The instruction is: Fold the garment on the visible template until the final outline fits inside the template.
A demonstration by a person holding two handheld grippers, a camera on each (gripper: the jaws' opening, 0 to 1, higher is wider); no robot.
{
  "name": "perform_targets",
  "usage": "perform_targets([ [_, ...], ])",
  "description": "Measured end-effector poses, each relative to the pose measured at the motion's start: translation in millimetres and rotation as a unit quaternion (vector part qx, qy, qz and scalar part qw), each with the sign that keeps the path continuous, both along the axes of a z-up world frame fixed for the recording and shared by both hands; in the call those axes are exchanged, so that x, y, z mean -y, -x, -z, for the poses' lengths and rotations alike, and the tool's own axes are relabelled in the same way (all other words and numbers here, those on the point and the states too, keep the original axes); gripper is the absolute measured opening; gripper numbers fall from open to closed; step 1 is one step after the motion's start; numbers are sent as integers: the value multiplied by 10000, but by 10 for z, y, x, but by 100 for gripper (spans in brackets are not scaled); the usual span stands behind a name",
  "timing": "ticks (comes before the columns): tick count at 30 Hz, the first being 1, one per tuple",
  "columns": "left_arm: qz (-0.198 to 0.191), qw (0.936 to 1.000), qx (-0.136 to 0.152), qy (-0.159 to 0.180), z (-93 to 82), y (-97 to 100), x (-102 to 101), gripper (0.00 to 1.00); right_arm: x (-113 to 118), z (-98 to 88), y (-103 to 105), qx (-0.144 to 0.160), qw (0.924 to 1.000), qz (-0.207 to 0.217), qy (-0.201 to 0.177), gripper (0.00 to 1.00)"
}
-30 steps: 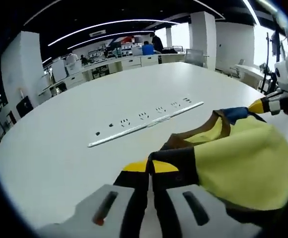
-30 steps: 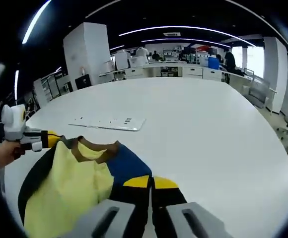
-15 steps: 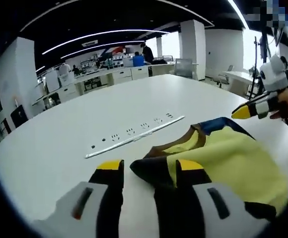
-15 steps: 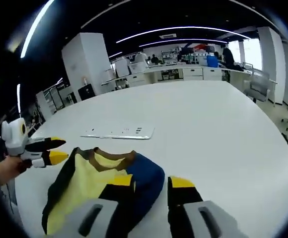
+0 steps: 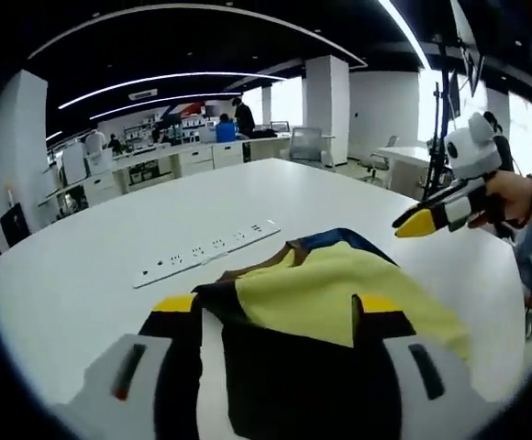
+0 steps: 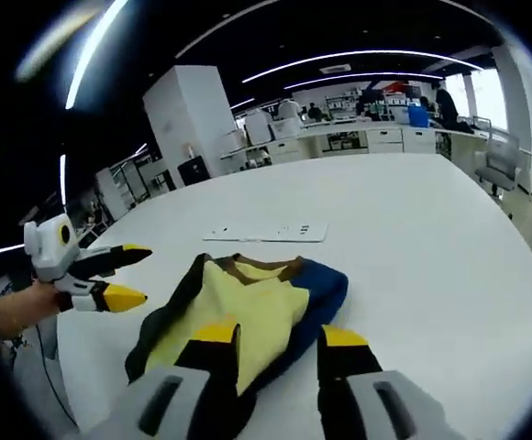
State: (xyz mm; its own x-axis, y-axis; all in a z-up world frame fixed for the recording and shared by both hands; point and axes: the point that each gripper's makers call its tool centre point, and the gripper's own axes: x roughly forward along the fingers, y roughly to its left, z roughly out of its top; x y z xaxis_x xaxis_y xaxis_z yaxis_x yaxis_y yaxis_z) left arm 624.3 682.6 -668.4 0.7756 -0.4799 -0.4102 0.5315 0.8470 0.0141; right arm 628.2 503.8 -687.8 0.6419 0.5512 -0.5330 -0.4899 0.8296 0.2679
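A yellow garment (image 5: 326, 280) with black sleeves, a brown collar and a blue patch lies bunched on the white table (image 5: 83, 275). My left gripper (image 5: 275, 304) is open, its yellow-tipped jaws standing wide on either side of the garment's near edge. My right gripper (image 6: 279, 335) is open too, with the garment (image 6: 248, 307) lying just beyond its tips. In the left gripper view the right gripper (image 5: 417, 218) hovers above the table to the right of the garment, held by a hand. The left gripper (image 6: 130, 273) shows in the right gripper view, left of the garment, jaws apart.
A white power strip (image 5: 206, 257) lies on the table behind the garment, also seen as the power strip (image 6: 266, 234). Office desks, chairs and people (image 5: 234, 119) stand far behind. The table's edge (image 6: 523, 275) curves round at the right.
Both grippers, shut on the garment's corners a second ago, have opened and let it go. They have drawn back, and the garment now rests on the table.
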Motion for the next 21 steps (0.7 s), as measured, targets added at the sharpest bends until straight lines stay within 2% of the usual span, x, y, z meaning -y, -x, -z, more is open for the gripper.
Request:
perform_targets([
  [2,62,10000,27,-17,-31,116,34,63,-21,-4,138,10,9999,-113,60,30],
  [5,169,9996,211,-117,-99,278,80,60,-24,14,304,35,9995,-286,159,30],
  [10,252,9994,213,-125,-124,500,131,56,-102,89,568,-100,9981,-593,113,30],
  [16,364,9989,296,-63,-113,750,210,49,-115,220,822,-125,9945,-961,396,29],
  [21,349,9993,163,-27,-12,935,228,46,-99,304,960,-76,9904,-1214,654,27],
])
